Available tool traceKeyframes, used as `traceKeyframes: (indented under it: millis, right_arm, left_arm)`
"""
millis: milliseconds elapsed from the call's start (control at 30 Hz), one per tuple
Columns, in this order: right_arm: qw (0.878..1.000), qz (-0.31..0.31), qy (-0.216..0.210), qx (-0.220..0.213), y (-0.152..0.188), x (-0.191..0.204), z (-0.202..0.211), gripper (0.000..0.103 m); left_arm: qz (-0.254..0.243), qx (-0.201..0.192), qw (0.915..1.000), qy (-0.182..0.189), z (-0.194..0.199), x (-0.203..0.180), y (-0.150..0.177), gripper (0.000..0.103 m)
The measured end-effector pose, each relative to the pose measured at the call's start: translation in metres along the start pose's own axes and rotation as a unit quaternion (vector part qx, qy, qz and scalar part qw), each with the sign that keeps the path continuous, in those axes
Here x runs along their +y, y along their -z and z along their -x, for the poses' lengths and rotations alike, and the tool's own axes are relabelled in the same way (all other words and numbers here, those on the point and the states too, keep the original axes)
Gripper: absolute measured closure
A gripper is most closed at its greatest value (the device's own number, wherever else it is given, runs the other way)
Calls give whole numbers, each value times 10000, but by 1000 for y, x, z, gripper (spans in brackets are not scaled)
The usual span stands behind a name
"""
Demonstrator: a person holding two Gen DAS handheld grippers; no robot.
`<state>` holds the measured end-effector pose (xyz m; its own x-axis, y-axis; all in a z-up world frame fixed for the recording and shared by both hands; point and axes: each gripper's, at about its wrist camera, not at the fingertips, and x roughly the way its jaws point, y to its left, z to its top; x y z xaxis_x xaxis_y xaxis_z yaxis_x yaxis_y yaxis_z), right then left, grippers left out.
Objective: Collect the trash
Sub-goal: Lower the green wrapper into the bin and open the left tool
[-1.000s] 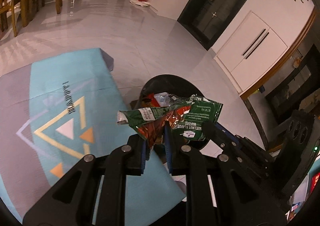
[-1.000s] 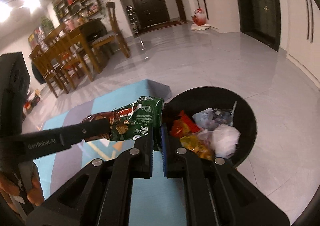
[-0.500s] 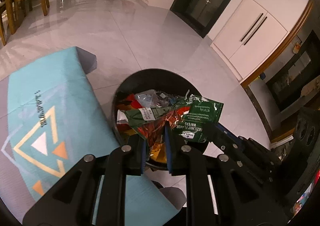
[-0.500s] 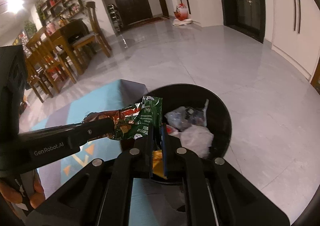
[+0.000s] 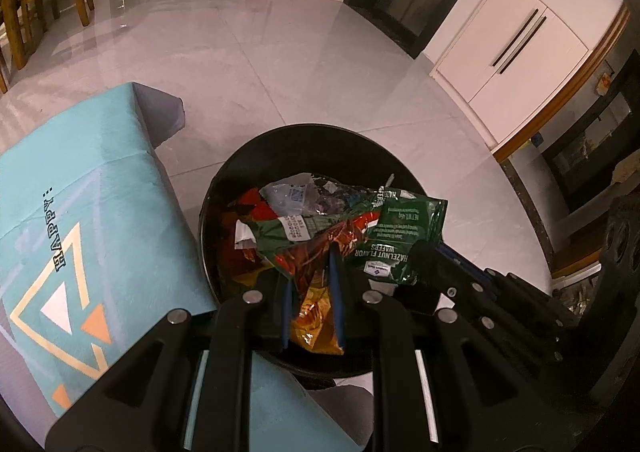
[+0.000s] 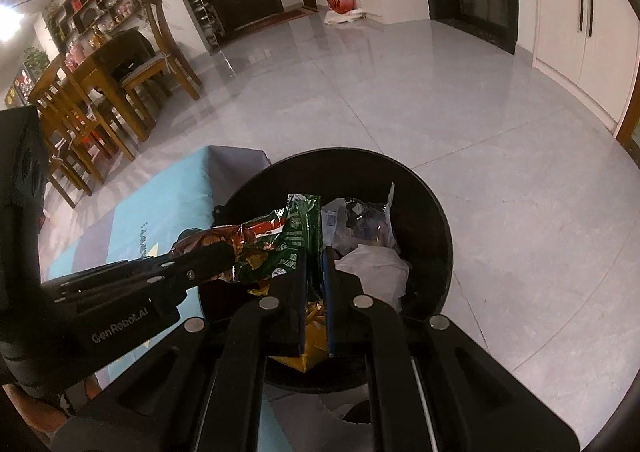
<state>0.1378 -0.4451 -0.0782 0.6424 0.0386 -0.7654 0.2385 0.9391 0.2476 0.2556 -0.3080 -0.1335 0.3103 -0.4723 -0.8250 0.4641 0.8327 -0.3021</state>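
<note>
Grey glossy floor tiles [image 6: 460,100] lie bare from 12 to 3 o'clock beyond the round black trash bin [image 5: 224,188], whose rim touches the teal printed desk cover [image 5: 92,188] marked "HAPPY". Above the bin, the crumpled green-and-red foil wafer wrapper [image 5: 360,228], labelled "HAZELNUT FLAVOR WAFERS", is pinched by both the left gripper [image 5: 310,272] and right gripper [image 6: 314,272], fingers seemingly clamped on it. Only the right view shows "GenRobot.AI" on the left tool and wooden dining chairs [image 6: 100,108].
</note>
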Motion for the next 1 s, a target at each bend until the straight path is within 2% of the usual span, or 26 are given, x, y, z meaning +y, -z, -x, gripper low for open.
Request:
traceKeyframes:
  millis: [367, 1000]
  right_arm:
    - [9982, -248, -86, 537, -7, -9, -31, 95]
    - [9956, -301, 135, 878, -12, -12, -49, 95]
  left_arm:
    - [267, 325, 9991, -23, -29, 15, -3, 82]
    - [72, 473, 9985, -270, -52, 15, -13, 75]
